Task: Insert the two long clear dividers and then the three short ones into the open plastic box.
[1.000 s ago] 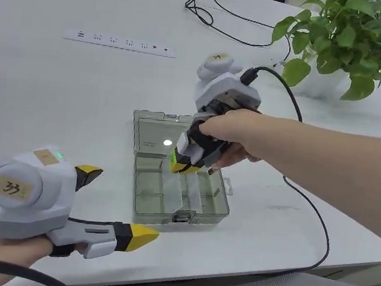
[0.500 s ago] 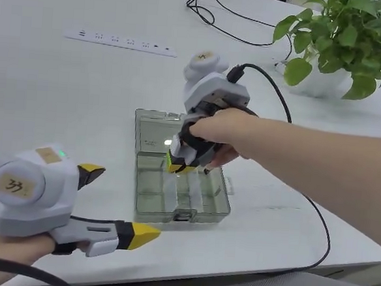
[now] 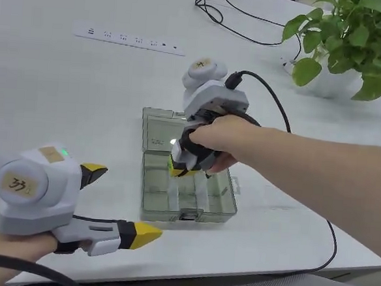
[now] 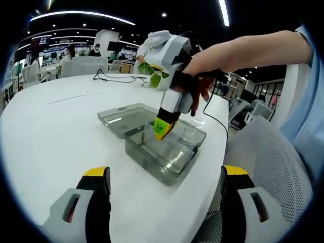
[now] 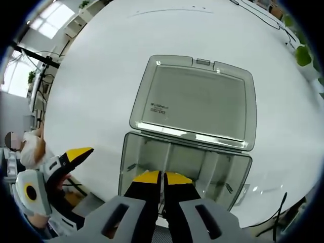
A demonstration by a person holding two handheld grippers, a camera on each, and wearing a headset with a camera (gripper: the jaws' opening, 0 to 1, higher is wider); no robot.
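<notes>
Over the open plastic box [image 3: 172, 214], which sits mid-worktop [image 3: 63, 95] with its lid flat behind it, the right gripper [image 3: 182, 170] points down into the tray. Its jaws are squeezed pretty much together, and I can't tell if a clear divider's pinched in there. Two clear dividers [image 3: 201, 193] stand upright in the tray. The left gripper [image 3: 120, 201] hovers near the worktop's front edge, jaws wide apart, nothing in them.

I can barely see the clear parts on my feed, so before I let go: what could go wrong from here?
The right tongs are shut low in the plastic box, apparently on a clear divider; whether it sits in its slots cannot be told, so releasing may leave it tilted. The left tongs are open and apart from the box, so pressing down might slide it.
</notes>
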